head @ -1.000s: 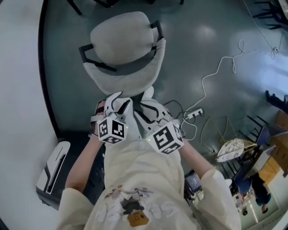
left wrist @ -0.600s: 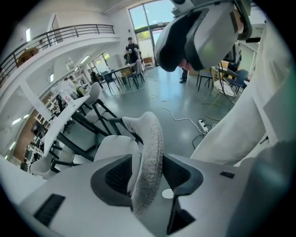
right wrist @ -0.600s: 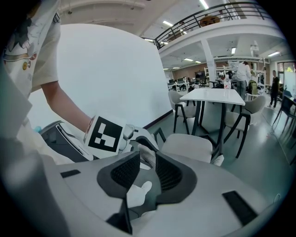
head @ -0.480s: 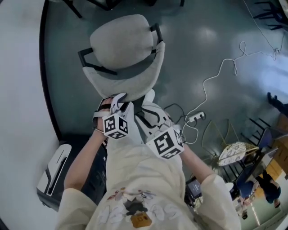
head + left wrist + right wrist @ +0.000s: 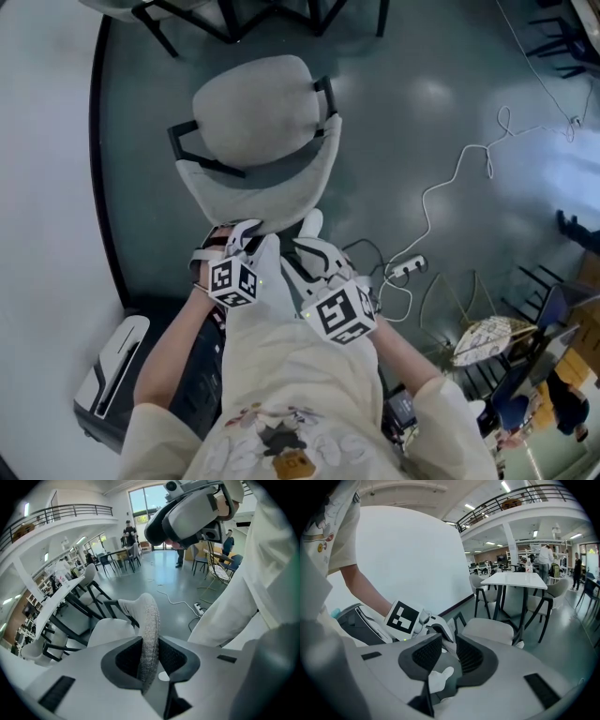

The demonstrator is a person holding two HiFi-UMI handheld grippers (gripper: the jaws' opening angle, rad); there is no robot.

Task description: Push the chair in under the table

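Note:
The grey fabric chair stands on the dark floor, its seat facing away from me toward a white table with black legs. Its curved backrest is nearest to me. My left gripper sits on the backrest's top rim at the left. Its jaws have just been closing, and the fabric edge now fills the gap, pressed between both pads. My right gripper holds the same rim at the right. In the right gripper view the grey rim lies between its pads.
A white wall with a dark skirting runs down the left. A grey-white device lies on the floor beside it. A white cable and power strip lie to the right. More black-legged chairs stand beyond the chair.
My left gripper has sunk onto the backrest's rim and rolled a little, and its jaws have closed on the fabric. The right gripper has stayed where it was.

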